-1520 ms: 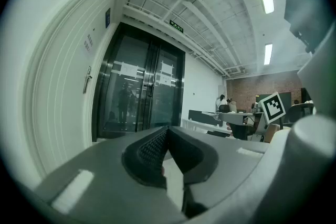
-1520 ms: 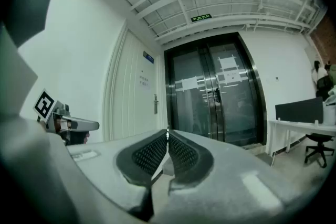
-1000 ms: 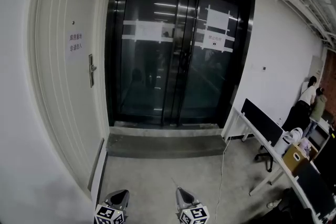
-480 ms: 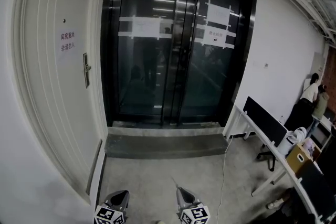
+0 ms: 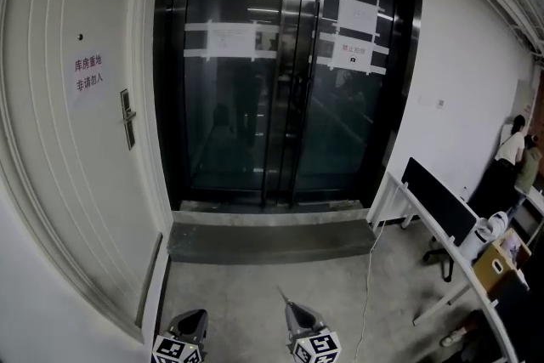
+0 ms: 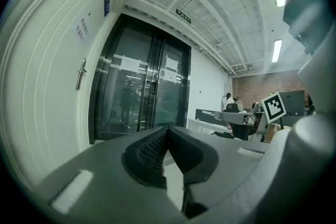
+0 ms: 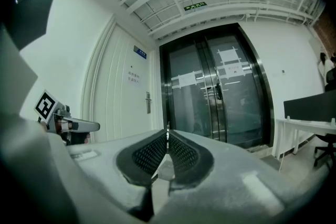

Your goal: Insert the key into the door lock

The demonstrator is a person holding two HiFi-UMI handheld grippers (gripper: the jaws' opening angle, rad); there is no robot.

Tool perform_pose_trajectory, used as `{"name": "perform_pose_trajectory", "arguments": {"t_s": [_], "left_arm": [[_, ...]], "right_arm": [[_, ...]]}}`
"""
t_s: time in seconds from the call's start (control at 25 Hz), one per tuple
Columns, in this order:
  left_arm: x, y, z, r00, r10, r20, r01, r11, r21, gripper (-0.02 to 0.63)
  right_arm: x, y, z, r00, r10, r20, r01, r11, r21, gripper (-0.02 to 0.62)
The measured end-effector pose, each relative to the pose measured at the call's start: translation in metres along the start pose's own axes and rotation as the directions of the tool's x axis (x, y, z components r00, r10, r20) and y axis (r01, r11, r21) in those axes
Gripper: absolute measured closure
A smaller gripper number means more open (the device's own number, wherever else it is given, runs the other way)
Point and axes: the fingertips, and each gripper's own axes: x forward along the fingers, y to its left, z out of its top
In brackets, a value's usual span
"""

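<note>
Right gripper (image 7: pixel 167 138): jaws pressed together on a thin key (image 7: pixel 168 127); its tip sticks out just past the pads and points forward. Left gripper (image 6: pixel 167 131): jaws closed on each other, nothing between them. In the head view both sit low and near, side by side over the concrete floor (image 5: pixel 263 285). Door lock (image 5: pixel 127 118), with its handle, is on the white door (image 5: pixel 68 200) at far left, well apart from the key. Dark glass double doors (image 5: pixel 280 81) stand straight ahead with paper sheets taped on them. Desk (image 5: pixel 425 217) runs along the right wall.
</note>
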Motion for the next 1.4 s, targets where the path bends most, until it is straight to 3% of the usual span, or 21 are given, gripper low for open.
{"name": "perform_pose_trajectory", "arguments": {"t_s": [0.56, 0.92, 1.4], "left_arm": [[0.094, 0.019, 0.009, 0.997, 0.08, -0.003, -0.08, 0.997, 0.016, 0.604], [0.123, 0.032, 0.015, 0.994, 0.111, -0.008, -0.111, 0.994, 0.022, 0.604], [0.197, 0.093, 0.031, 0.992, 0.125, 0.005, -0.125, 0.991, 0.038, 0.604]], "right_arm": [[0.08, -0.078, 0.005, 0.998, 0.069, 0.011, -0.069, 0.998, 0.003, 0.584], [0.112, -0.098, 0.005, 0.996, 0.093, 0.014, -0.093, 0.995, 0.021, 0.584], [0.209, -0.129, 0.005, 0.994, 0.104, 0.032, -0.105, 0.994, 0.022, 0.584]]}}
